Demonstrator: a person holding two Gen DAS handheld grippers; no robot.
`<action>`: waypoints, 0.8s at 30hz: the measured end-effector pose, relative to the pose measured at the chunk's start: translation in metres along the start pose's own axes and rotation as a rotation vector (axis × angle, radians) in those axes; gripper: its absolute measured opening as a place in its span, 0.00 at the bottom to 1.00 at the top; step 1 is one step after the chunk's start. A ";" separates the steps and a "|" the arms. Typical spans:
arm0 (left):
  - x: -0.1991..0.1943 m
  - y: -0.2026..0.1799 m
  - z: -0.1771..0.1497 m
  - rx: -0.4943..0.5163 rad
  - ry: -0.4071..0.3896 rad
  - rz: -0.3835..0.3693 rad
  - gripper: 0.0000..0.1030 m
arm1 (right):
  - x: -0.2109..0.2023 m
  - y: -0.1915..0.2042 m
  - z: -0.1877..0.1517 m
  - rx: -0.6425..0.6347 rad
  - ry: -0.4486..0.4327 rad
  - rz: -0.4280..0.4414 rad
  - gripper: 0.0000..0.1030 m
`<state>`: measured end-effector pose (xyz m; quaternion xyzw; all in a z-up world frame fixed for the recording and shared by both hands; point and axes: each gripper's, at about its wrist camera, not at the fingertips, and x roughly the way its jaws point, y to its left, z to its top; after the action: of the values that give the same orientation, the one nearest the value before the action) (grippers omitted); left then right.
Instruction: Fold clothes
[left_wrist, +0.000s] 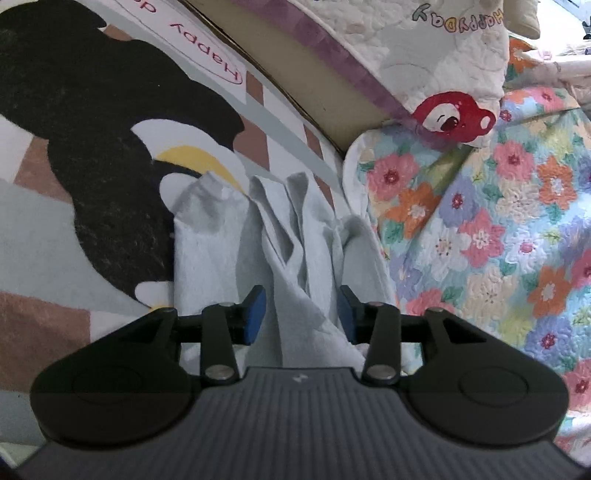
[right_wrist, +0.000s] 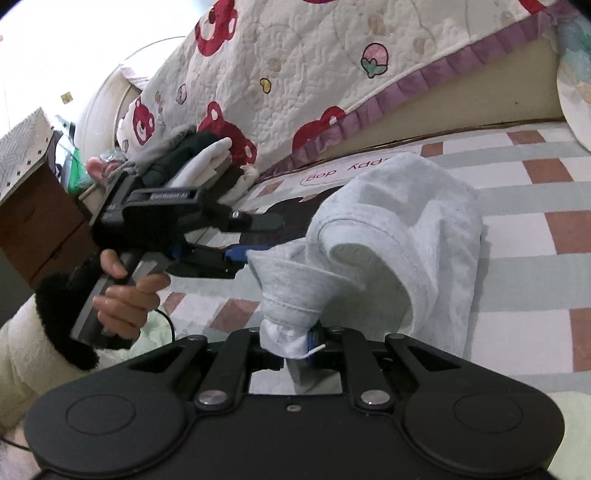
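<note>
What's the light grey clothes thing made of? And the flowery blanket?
The grey garment looks like soft knit cotton fleece, matte: fuzzy surface, ribbed stitched hem. The flowery blanket seems quilted cotton, slightly puffy: stitched swirls dimple its printed flowers. Exact fibres can't be told.

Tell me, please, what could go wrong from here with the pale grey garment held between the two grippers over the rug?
1. The left gripper stands open around the garment, pads apart, so that side may drop and bunch.
2. The right gripper pinches only a small bunched edge of cloth; a pull could slip it free.
3. The garment hangs crumpled over the rug, so a fold made now would likely be uneven.
</note>
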<state>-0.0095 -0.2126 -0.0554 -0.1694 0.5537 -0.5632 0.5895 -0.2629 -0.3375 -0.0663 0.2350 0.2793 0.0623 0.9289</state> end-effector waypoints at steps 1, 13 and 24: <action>0.005 -0.001 -0.001 0.011 0.010 0.007 0.48 | 0.000 0.001 0.000 -0.010 0.003 -0.003 0.13; 0.041 -0.027 -0.018 0.122 0.011 0.003 0.03 | -0.006 0.010 -0.002 -0.077 0.042 -0.028 0.13; 0.040 -0.010 -0.021 0.134 0.057 0.252 0.04 | 0.040 0.054 -0.011 -0.309 0.197 -0.067 0.24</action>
<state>-0.0416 -0.2406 -0.0725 -0.0426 0.5481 -0.5251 0.6496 -0.2343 -0.2759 -0.0687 0.0728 0.3636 0.0962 0.9237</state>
